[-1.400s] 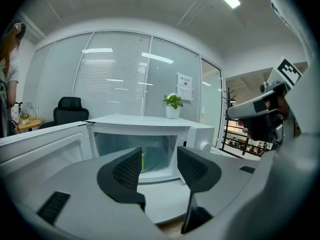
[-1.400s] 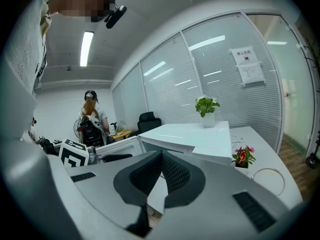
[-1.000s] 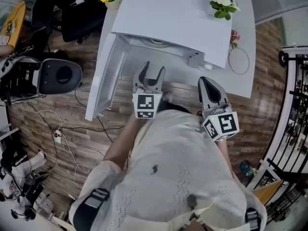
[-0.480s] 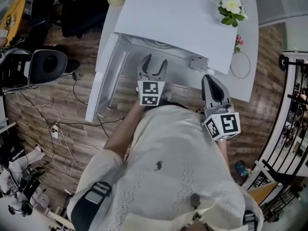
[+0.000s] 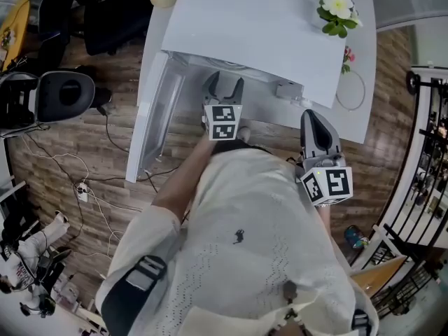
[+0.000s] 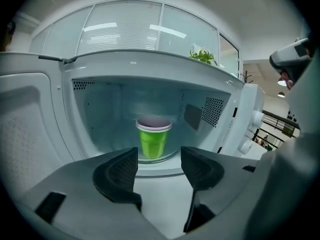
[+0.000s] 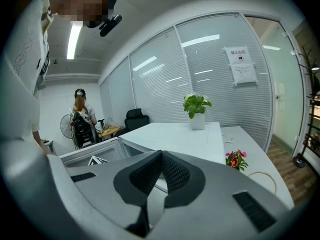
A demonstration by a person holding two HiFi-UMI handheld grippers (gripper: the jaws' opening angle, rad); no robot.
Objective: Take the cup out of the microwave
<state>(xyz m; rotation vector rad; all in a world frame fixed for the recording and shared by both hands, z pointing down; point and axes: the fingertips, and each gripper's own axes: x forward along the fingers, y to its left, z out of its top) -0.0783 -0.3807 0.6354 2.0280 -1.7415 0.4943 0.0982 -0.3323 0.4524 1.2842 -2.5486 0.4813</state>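
Cup (image 6: 153, 138) at twelve o'clock looks light, crushable; I'd pinch mid-wall gently. My left gripper (image 6: 158, 160) has just been opening, nothing between its jaws; right gripper (image 7: 159, 173) clenched, empty

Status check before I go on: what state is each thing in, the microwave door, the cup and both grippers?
Microwave door: swung open.
Green cup: upright inside the microwave, untouched.
Left gripper: jaws apart, have just been opening, nothing between them; the cup stands farther in.
Right gripper: jaws together, empty, held off to the side.
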